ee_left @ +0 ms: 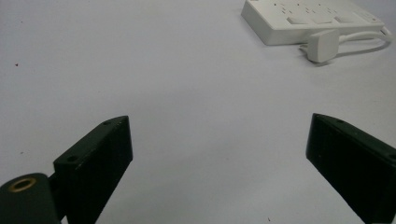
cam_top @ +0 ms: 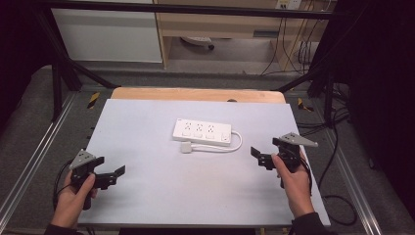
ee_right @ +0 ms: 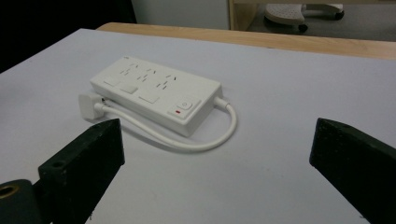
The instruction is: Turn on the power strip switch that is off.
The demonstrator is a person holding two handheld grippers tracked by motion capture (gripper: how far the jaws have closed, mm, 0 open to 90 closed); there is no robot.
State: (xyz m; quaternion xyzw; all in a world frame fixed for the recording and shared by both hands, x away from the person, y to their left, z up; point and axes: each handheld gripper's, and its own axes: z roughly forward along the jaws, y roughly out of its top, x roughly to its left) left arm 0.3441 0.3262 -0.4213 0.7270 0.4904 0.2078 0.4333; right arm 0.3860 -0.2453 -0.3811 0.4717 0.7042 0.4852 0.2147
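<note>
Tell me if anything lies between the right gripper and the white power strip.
Nothing visible does. The right gripper hangs open to the right of the power strip, with only bare table surface between them. The strip's own cord loops out on the side facing the gripper.

Power strip (cam_top: 201, 132) mid-table (cam_top: 147, 196); plug (cam_top: 186, 147) just before it.

Left hand (cam_top: 73, 196) enters from bottom left, gripping the left gripper (cam_top: 113, 175) low near the table's front-left edge, jaws spread wide, pointing right; right hand (cam_top: 293, 183) enters from bottom right, holding the right gripper (cam_top: 259, 157) jaws wide apart, pointing left; both grippers well apart, nothing between either's jaws.
</note>
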